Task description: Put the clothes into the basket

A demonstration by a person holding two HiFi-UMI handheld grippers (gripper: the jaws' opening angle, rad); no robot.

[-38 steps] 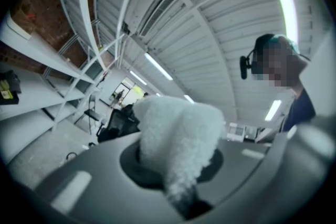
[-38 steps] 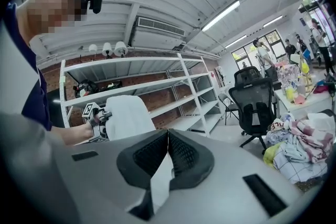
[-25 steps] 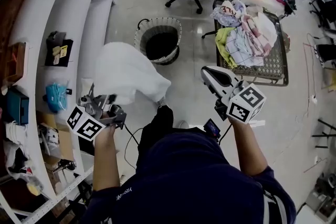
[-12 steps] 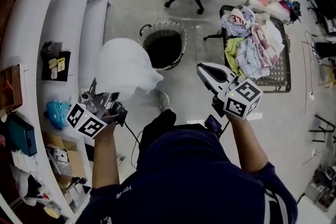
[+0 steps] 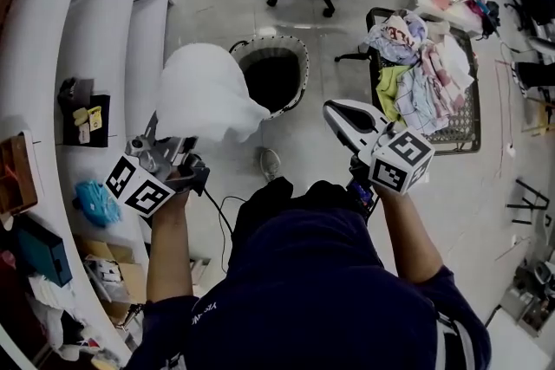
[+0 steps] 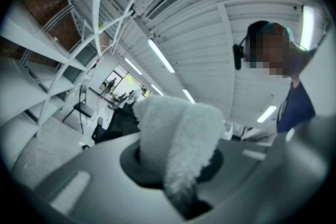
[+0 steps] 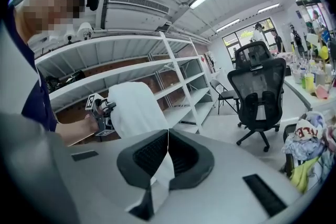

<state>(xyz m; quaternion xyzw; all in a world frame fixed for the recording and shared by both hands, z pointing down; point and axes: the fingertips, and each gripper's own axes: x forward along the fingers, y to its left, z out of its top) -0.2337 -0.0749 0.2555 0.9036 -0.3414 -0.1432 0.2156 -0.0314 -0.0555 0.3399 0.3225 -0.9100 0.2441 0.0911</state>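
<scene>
The left gripper (image 5: 176, 143) is clamped on a white garment (image 5: 206, 93), held high just beside the basket (image 5: 301, 58) — likely to clear its rim; the right gripper (image 5: 336, 111), jaws together and empty, points toward the basket.

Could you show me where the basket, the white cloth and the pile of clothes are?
basket (image 5: 304, 69), head view, on its right rim.
white cloth (image 5: 204, 95), head view, on the middle of the bulging fabric.
pile of clothes (image 5: 416, 69), head view, on the middle of the heap.
</scene>
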